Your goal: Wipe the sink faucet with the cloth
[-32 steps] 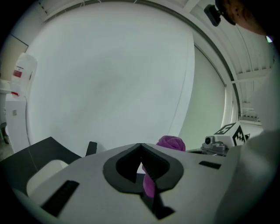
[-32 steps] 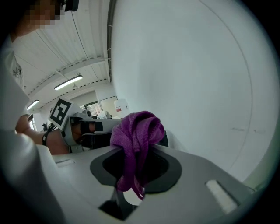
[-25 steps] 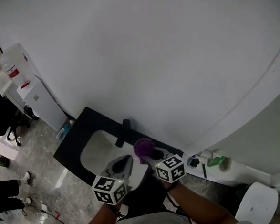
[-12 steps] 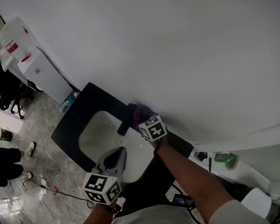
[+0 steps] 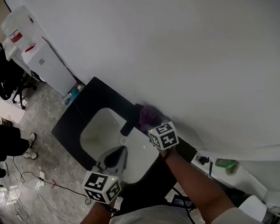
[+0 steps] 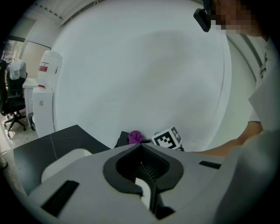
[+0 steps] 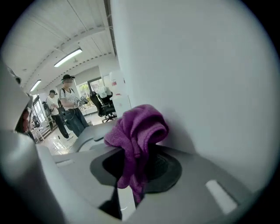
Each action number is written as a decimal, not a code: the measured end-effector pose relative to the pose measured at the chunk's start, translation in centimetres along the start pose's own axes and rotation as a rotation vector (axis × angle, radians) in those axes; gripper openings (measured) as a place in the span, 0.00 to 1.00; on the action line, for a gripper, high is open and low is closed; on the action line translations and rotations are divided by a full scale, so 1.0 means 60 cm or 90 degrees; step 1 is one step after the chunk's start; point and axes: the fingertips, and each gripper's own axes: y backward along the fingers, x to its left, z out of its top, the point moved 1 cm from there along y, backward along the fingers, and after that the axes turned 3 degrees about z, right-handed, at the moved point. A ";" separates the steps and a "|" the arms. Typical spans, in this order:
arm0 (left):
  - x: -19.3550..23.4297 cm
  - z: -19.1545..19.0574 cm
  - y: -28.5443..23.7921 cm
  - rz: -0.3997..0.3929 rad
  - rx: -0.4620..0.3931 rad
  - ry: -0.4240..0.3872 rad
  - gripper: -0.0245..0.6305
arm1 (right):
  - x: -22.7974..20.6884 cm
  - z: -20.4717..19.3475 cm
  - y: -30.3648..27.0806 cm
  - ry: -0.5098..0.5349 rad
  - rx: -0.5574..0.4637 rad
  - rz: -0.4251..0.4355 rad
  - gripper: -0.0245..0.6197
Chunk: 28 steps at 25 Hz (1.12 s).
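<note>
A black faucet [image 5: 129, 121] stands at the back of a white sink basin [image 5: 100, 132] set in a black counter [image 5: 75, 116]. My right gripper [image 5: 154, 126] is shut on a bunched purple cloth [image 5: 149, 115], which is pressed by the faucet's top right side, close to the white wall. In the right gripper view the cloth [image 7: 137, 131] hangs out of the jaws of the right gripper [image 7: 131, 154], with the wall just to the right. My left gripper [image 5: 122, 152] hovers over the basin's front edge, shut and holding nothing; the left gripper [image 6: 141, 149] looks toward the cloth [image 6: 135, 137].
A water dispenser [image 5: 19, 29] and white cabinet [image 5: 46, 65] stand to the left, with a blue bottle [image 5: 73, 94] by the counter's corner. A green item [image 5: 226, 164] lies on a white ledge to the right. People's feet and cables are on the floor at left.
My right gripper carried the purple cloth from over the basin's front up to the faucet near the wall. The left gripper has hardly moved.
</note>
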 end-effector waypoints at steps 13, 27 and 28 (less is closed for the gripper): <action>-0.012 0.009 0.028 -0.002 -0.015 -0.005 0.05 | 0.014 -0.061 -0.028 0.117 0.113 -0.019 0.18; -0.023 0.014 0.076 -0.015 -0.044 0.005 0.05 | 0.135 0.063 0.032 0.080 -0.023 0.024 0.17; -0.017 0.010 0.079 -0.013 -0.044 0.009 0.05 | 0.161 0.039 0.037 0.086 -0.017 0.042 0.17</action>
